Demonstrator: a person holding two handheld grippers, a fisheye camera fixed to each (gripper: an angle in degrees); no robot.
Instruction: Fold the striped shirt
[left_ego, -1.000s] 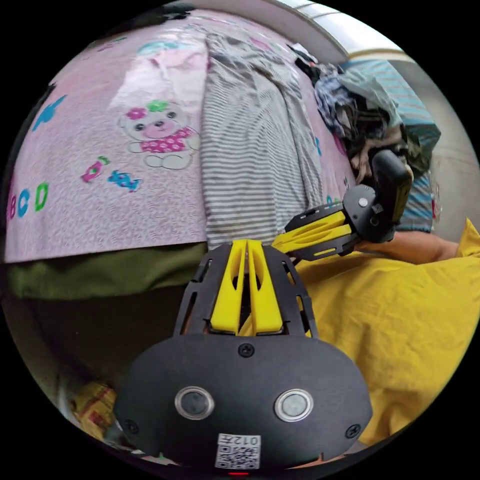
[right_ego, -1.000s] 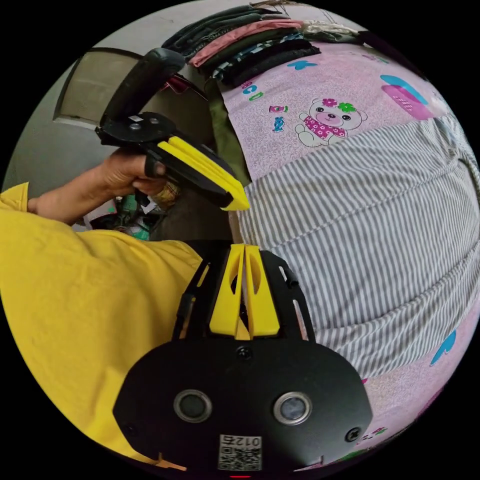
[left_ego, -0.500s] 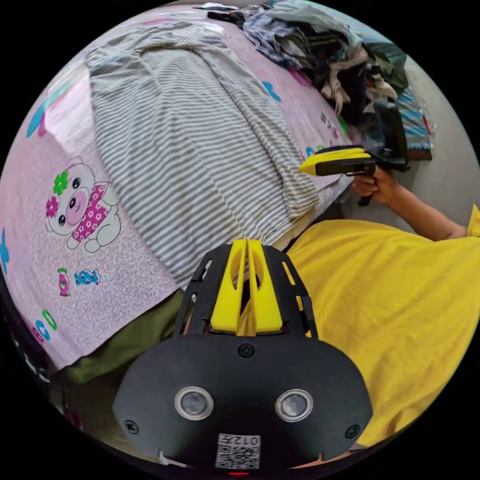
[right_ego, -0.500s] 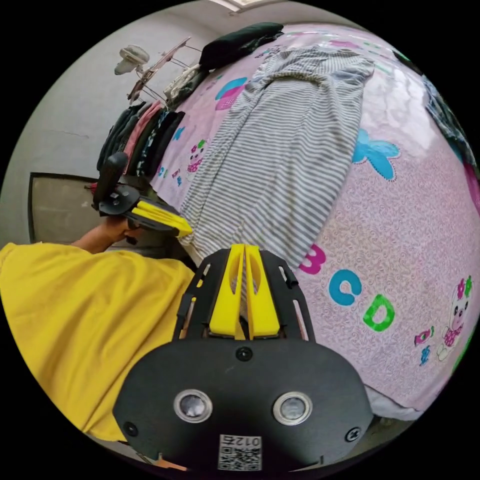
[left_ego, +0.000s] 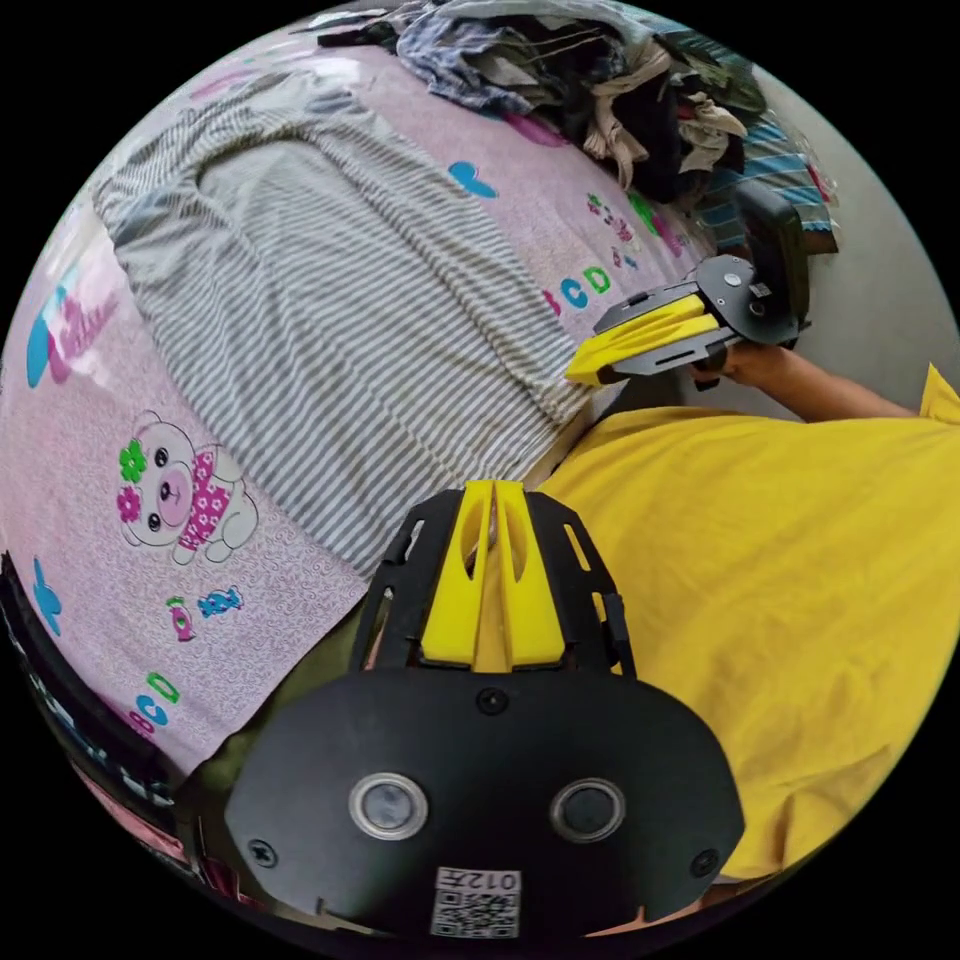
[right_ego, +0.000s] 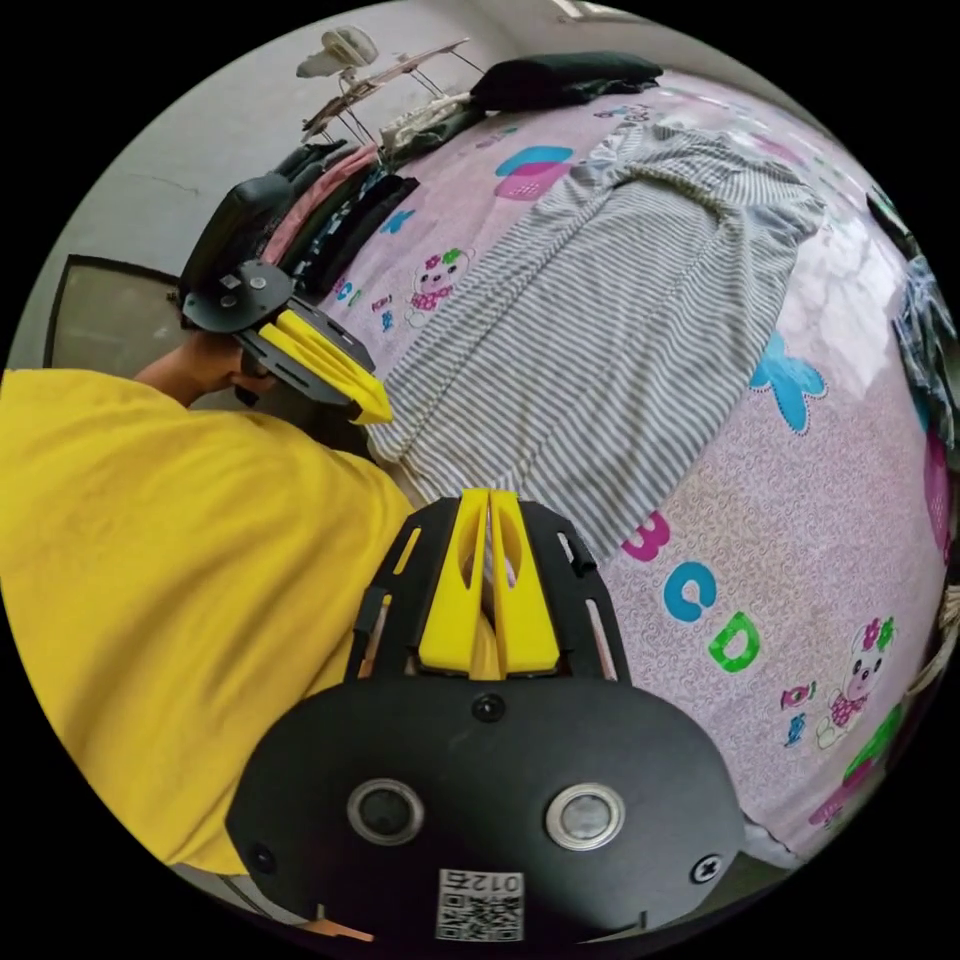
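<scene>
In the left gripper view, a pink printed bedsheet (left_ego: 90, 480) covered the bed, with a cartoon bear (left_ego: 180, 495) on it at the left. The striped shirt (left_ego: 330, 310) lay spread flat on the sheet, its hem at the bed edge closest to the person. The left gripper (left_ego: 492, 487) sat at the lower middle with its yellow fingers (left_ego: 455, 580) clenched together, nothing visibly between them, the tips just at the shirt's hem. To the right, the right gripper (left_ego: 580, 372) was held in a hand (left_ego: 760, 365), its fingers also pressed closed, the tips just beside the shirt's near corner; whether they touched the cloth could not be told. A heap of mixed clothes (left_ego: 620, 90) lay at the bed's far end, and the person's yellow garment (left_ego: 790, 600) took up the right.

In the right gripper view, the yellow garment (right_ego: 170, 590) was at the left. The left gripper (right_ego: 375, 410) pointed at one hem corner of the striped shirt (right_ego: 610, 340). The right gripper (right_ego: 488, 495) in the middle had its fingers (right_ego: 520, 590) clenched at the hem. Folded clothes (right_ego: 330, 205) lay stacked along the bed's edge beyond the left gripper, and coloured letters (right_ego: 690, 595) showed on the bedsheet (right_ego: 820, 560) at the right.
</scene>
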